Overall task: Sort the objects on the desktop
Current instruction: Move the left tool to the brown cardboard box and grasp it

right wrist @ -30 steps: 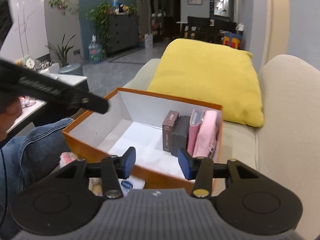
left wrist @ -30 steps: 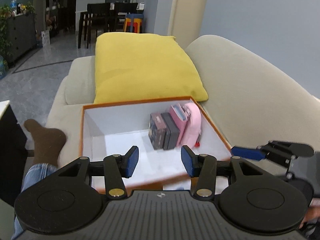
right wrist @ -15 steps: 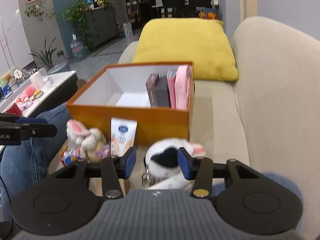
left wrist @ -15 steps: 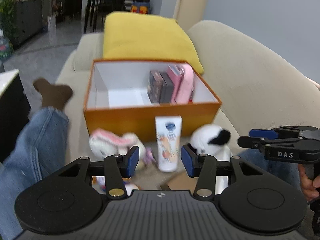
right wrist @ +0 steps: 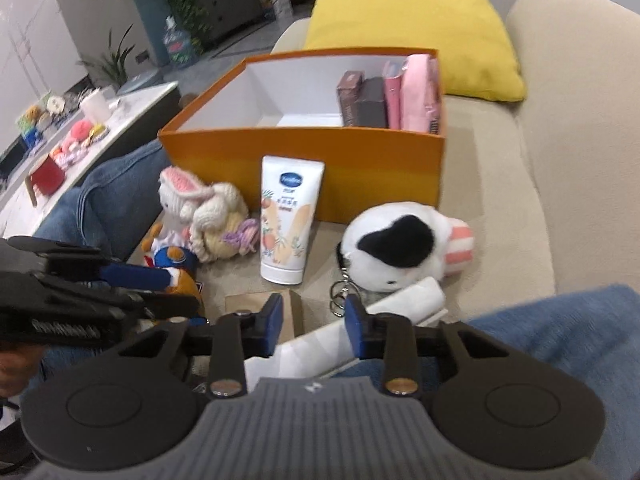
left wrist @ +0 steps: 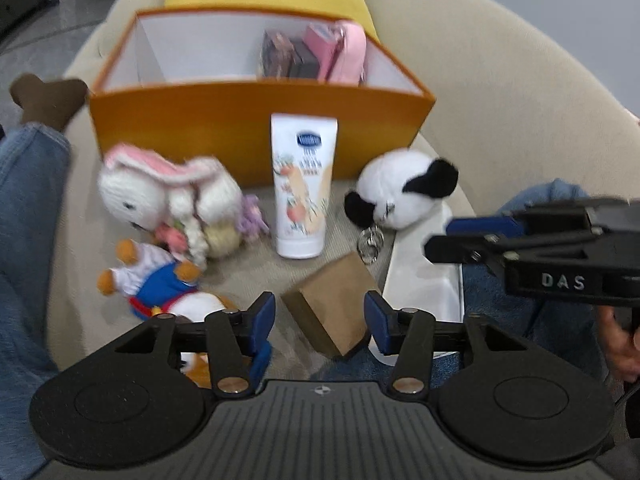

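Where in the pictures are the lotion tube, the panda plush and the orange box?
lotion tube (left wrist: 303, 188): left wrist view, middle of its printed front.
panda plush (right wrist: 394, 246): right wrist view, its black patch.
orange box (left wrist: 224, 120): left wrist view, its near outer wall.

Your black left hand-held gripper (left wrist: 319, 317) hides the near corner of the brown cardboard box (left wrist: 334, 306) and most of the orange, white and blue duck plush (left wrist: 150, 280). The orange cardboard storage box (right wrist: 304, 160) hides the lower halves of the dark and pink cases (right wrist: 390, 96) standing inside. Both wrist views are motion-blurred, so the print on the white lotion tube (left wrist: 303, 188) is unreadable.
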Demonstrator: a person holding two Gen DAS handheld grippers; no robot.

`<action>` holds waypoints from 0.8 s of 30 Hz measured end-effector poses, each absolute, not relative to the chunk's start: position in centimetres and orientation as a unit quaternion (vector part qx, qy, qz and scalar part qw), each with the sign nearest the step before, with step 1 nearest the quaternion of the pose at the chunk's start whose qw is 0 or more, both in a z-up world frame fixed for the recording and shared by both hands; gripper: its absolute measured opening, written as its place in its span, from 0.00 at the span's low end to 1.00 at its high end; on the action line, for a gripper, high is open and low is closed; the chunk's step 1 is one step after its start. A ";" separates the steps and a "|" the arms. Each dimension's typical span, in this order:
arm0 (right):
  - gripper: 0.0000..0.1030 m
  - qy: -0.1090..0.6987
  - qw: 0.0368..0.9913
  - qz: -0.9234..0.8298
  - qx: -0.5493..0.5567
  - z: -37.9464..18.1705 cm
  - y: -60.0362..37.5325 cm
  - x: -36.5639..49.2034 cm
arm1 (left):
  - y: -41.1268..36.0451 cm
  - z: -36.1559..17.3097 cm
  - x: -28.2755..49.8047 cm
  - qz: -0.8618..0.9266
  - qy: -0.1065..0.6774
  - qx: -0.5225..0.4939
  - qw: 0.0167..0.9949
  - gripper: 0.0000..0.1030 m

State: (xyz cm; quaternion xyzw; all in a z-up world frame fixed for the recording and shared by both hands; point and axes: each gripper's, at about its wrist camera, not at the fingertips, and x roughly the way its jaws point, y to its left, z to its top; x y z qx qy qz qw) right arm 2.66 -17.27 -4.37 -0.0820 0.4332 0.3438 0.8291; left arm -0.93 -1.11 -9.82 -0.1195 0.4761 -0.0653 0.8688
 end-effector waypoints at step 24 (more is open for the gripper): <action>0.14 0.504 0.746 0.389 -0.195 -8.0 -13.4 7.7 | -1.3 -15.1 2.0 -0.064 0.545 -0.188 0.815 0.73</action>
